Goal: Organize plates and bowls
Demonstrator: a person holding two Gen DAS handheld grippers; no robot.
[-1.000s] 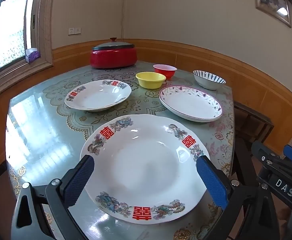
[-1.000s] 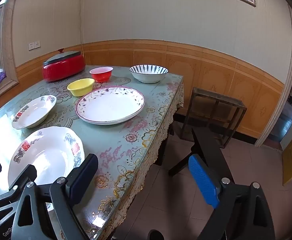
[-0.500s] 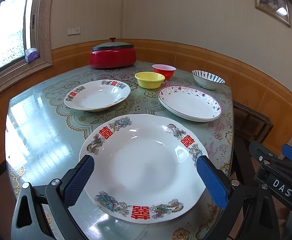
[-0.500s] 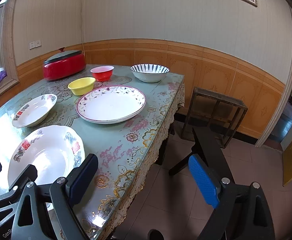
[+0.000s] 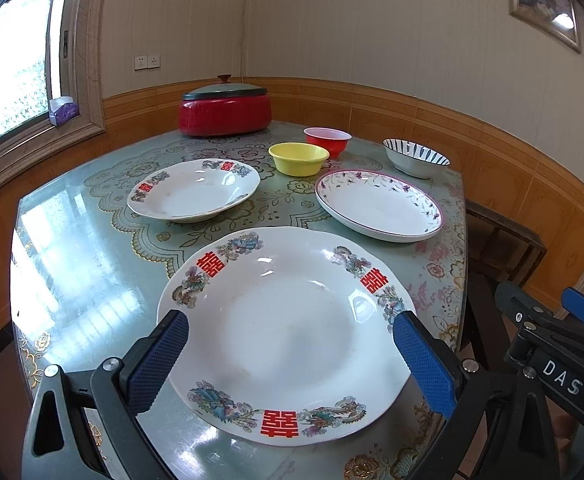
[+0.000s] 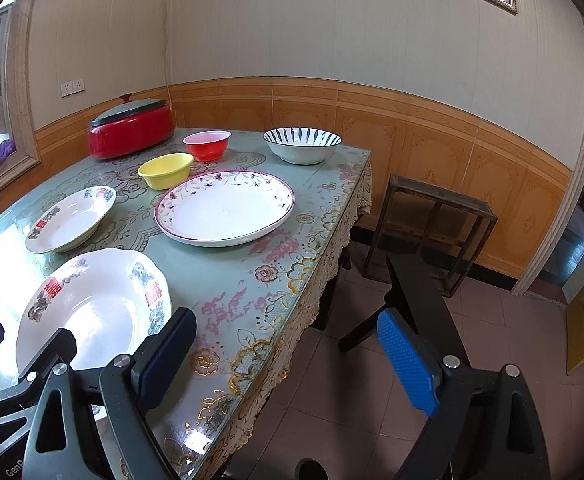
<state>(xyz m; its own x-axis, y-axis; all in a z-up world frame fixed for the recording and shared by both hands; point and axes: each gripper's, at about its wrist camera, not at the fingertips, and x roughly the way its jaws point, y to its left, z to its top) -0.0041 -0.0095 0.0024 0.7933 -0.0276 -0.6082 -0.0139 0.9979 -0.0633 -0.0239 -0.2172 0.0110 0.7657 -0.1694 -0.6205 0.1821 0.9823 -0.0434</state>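
- Your left claw stands wide apart and empty, poised over the near side of the large plate; neither pad touches the rim.
- Your right claw is likewise spread and holds nothing, positioned off the bench edge, above the floor.
- The large plate lies flat at the near bench edge. The small plate, floral plate, yellow bowl, red bowl and striped bowl sit farther back, all separate.
- Judgement: glazed ceramic, rigid, breakable, probably slick and fairly heavy.
- Take the large plate by its raised rim, one pad over and one under.
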